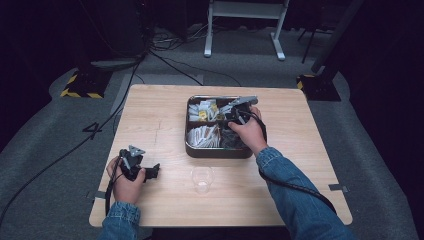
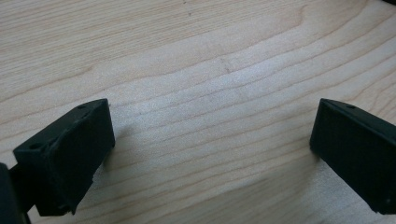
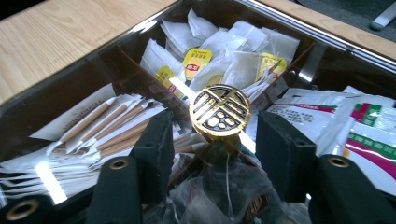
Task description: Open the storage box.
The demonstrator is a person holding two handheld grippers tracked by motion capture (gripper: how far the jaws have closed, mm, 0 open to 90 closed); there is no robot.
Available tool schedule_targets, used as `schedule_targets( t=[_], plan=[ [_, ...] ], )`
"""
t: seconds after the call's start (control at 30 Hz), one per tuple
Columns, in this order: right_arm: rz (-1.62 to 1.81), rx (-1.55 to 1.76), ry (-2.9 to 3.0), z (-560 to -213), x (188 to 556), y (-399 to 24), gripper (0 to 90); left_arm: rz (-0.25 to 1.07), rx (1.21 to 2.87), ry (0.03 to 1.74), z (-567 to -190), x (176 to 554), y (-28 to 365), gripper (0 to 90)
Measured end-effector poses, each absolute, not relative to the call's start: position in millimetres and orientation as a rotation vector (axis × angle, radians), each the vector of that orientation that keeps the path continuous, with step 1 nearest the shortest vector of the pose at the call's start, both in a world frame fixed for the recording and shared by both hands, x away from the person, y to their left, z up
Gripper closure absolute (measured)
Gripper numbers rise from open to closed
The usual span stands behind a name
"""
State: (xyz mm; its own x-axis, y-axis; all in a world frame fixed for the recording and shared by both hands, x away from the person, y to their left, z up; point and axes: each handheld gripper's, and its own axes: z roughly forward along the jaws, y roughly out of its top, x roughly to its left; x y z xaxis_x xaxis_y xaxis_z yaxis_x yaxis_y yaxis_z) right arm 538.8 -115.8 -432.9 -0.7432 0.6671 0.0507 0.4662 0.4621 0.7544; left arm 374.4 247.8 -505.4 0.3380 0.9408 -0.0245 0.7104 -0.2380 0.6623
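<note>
Left tool (image 1: 152, 171) is lying low at about 7 o'clock on the table (image 1: 150, 125), a hand (image 1: 125, 180) wrapping it; in the left gripper view its jaws are standing wide apart over bare wood, nothing between them.

Clear plastic cup (image 1: 202, 178) is standing upright at 6 o'clock, just in front of the box, well apart from both tools.

Right tool (image 3: 215, 140) is hovering over the glass lid of the box (image 1: 192, 150), which is sitting just past table centre toward 1 o'clock. Its jaws are standing partly open on either side of the round gold knob (image 3: 220, 111) on the lid; pads are not pressing on it, gaps showing both sides. The right hand (image 1: 248, 132) is coming in from 5 o'clock.

Under the glass: paper-wrapped stirrer sticks (image 3: 107, 123) at 9 o'clock of the knob, tea bags with yellow tags (image 3: 196, 60) at 12 o'clock, white sachets with green and red print (image 3: 355, 126) at 3 o'clock.
</note>
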Motion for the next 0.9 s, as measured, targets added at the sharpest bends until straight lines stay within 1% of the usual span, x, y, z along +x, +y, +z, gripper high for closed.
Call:
schedule_targets(
  t=[0.13,0.17,0.23,0.67,0.9],
  plan=[
    [1.125,0.973,2.451,-436.0,541.0,-110.8,51.4,0.517,2.029,1.44,-505.4,374.4,247.8,0.2],
    [1.112,0.976,2.45,-437.8,542.8,-109.1,54.3,0.517,2.028,1.441,-505.4,374.4,247.8,0.3],
    [1.113,0.979,2.444,-439.5,544.3,-108.4,56.7,0.517,2.028,1.44,-505.4,374.4,247.8,0.2],
    [1.135,0.993,2.415,-440.7,544.9,-106.6,58.3,0.513,2.031,1.437,-505.3,374.7,248.0,0.2],
    [1.13,0.97,2.41,-434.0,544.3,-106.8,58.4,0.512,2.032,1.434,-505.4,374.9,248.2,0.2]
  ],
)
